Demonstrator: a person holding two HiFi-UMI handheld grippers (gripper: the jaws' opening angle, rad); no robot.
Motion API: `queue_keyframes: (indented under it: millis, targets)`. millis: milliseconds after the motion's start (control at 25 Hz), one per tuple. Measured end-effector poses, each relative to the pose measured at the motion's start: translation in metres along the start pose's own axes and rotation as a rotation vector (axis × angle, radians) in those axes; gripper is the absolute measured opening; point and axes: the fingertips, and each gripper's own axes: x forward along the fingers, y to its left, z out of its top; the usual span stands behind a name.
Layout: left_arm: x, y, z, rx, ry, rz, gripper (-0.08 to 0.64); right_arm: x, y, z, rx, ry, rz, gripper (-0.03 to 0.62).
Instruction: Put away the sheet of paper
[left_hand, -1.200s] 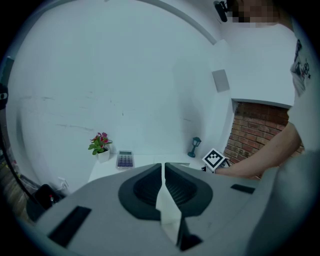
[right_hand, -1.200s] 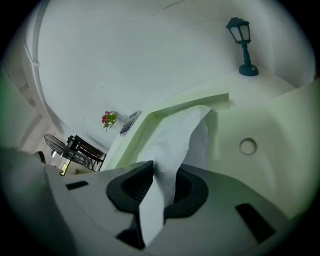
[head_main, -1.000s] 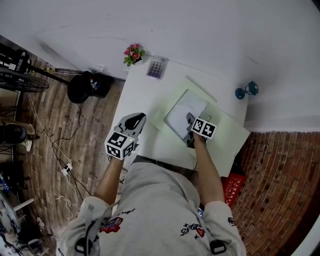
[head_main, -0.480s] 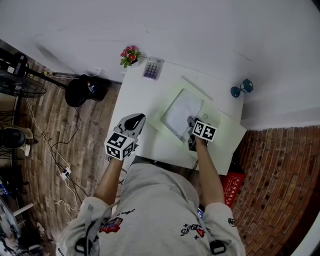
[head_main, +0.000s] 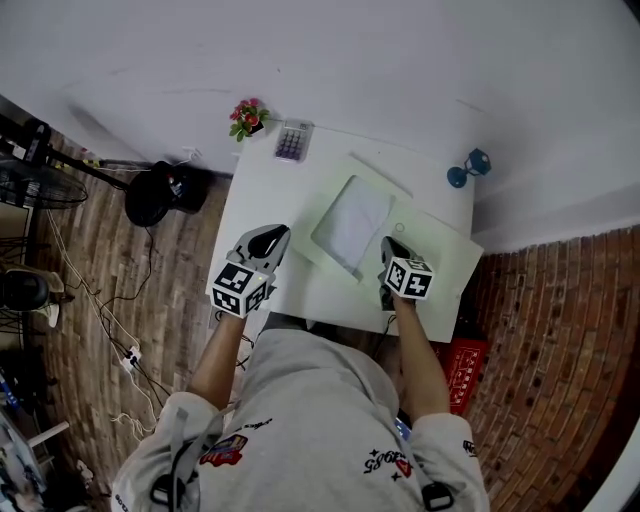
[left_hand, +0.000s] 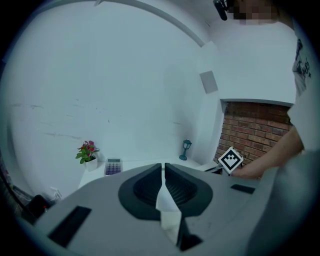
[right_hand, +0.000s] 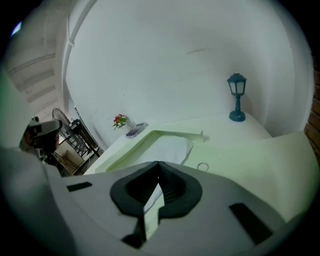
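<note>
Pulled back from the sheet of paper (head_main: 352, 222), the right gripper (head_main: 392, 243) is now seen over the green folder (head_main: 440, 262), its jaws closing on nothing. One white table (head_main: 262, 190) is seen, with one folder opened on it. One flat white sheet is laid inside. Two grippers are counted; the left gripper (head_main: 270, 236) is pinched together, empty. One lamp (head_main: 466, 168) and one calculator (head_main: 292, 142) are seen.
</note>
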Motion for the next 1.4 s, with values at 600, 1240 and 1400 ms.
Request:
queue_keyframes:
  millis: [600,1240,1400]
  targets:
    - [-0.001,-0.037,0.027,0.079,-0.065,-0.047,0.034,-0.103,0.062,0.075,-0.343,-0.304,0.017,0.008]
    - [-0.008,-0.059,0.073,0.156,-0.184,-0.046,0.034,-0.197,0.118,0.145,-0.415,-0.600,0.056,-0.003]
    - [-0.007,-0.062,0.074,0.156,-0.197,-0.039,0.034,-0.199,0.112,0.142,-0.423,-0.597,0.047,-0.003]
